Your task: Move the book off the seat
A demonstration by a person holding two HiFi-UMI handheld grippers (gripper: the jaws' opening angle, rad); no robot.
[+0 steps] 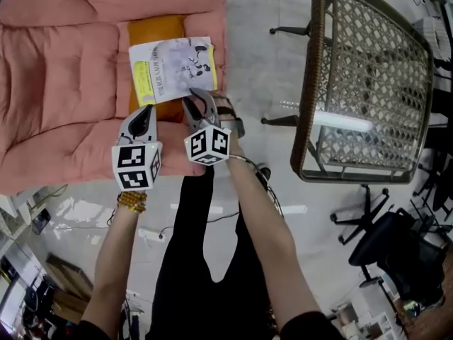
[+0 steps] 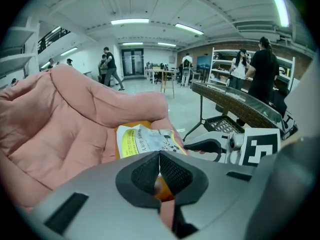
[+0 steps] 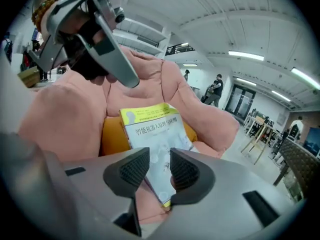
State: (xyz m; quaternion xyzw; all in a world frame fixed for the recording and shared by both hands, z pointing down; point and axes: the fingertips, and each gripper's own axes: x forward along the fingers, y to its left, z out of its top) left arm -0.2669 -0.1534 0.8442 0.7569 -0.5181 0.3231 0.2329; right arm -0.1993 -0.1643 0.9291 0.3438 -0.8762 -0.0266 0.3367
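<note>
A book with a white and yellow cover lies on an orange cushion at the right side of a pink padded seat. My right gripper sits at the book's near right corner. Its jaws stand apart, and the book shows through the gap, with no pad pressing on it. My right gripper points along the cover. My left gripper hovers just left of it, over the seat's front edge, jaws together and empty. The book lies beyond my left gripper.
A wicker table with a glass top stands to the right of the seat, on dark metal legs. An office chair is at the lower right. People stand by shelves in the background. The floor is glossy white.
</note>
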